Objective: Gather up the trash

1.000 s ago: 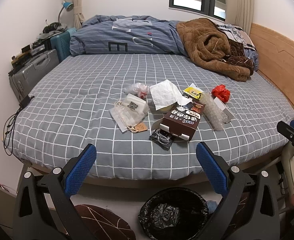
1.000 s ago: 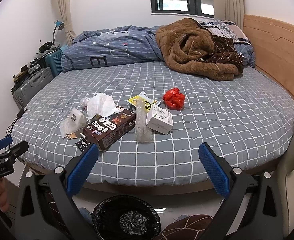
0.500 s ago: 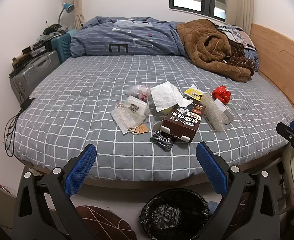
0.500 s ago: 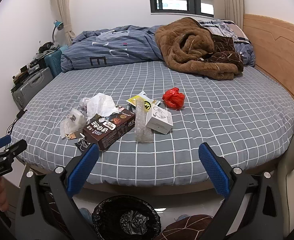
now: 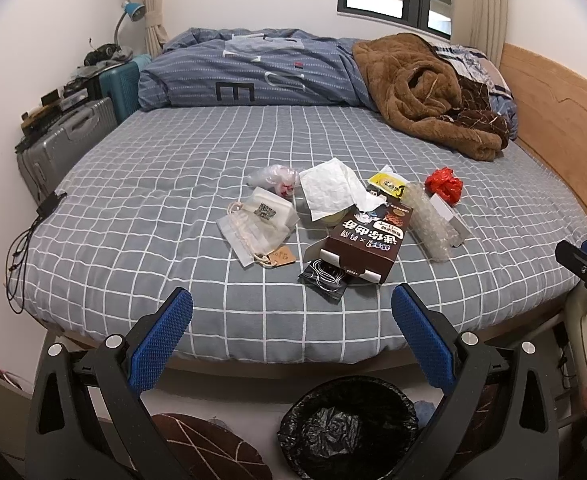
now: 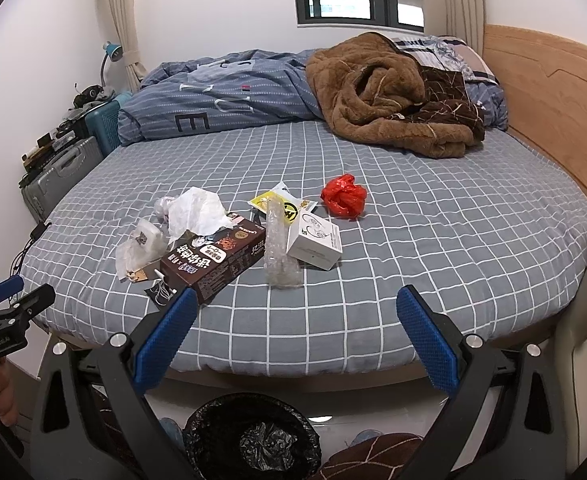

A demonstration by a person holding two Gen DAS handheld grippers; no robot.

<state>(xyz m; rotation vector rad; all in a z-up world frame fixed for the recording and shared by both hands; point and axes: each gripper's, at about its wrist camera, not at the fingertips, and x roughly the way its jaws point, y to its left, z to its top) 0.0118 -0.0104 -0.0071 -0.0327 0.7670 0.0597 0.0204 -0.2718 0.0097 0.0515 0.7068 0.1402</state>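
1. Left gripper (image 5: 292, 316): jaws spread wide, nothing between them; held off the bed's near edge, above the bin.
2. Right gripper (image 6: 296, 320): jaws spread wide and empty; also off the near edge of the bed, to the right of the left gripper.
3. Bed (image 5: 153, 184): grey sheet with a white grid; carries all the trash in a cluster toward the middle of its near edge.
4. Brown carton (image 5: 367, 242): printed box, one end open toward the near edge, centre of the cluster.
5. Black packet (image 5: 325, 278): with white cord, touching the carton's open end, nearest the bed's edge.
6. White tissue (image 5: 329, 190): crumpled, partly over the carton's far end.
7. Cloth pouch (image 5: 259, 226): drawstring and brown tag, just left of the carton.
8. Clear plastic bag (image 5: 275, 178): behind the pouch.
9. Yellow wrapper (image 5: 387, 184): beyond the carton.
10. Bubble wrap (image 6: 279, 248): rolled, between carton and white box.
11. White box (image 6: 315, 240): touching the bubble wrap's right side.
12. Red bag (image 6: 343, 197): crumpled, rightmost, just beyond the white box.
13. Bin (image 5: 347, 426): black liner, on the floor below the near edge.
14. Brown blanket (image 6: 389, 92): heaped at the far right corner.
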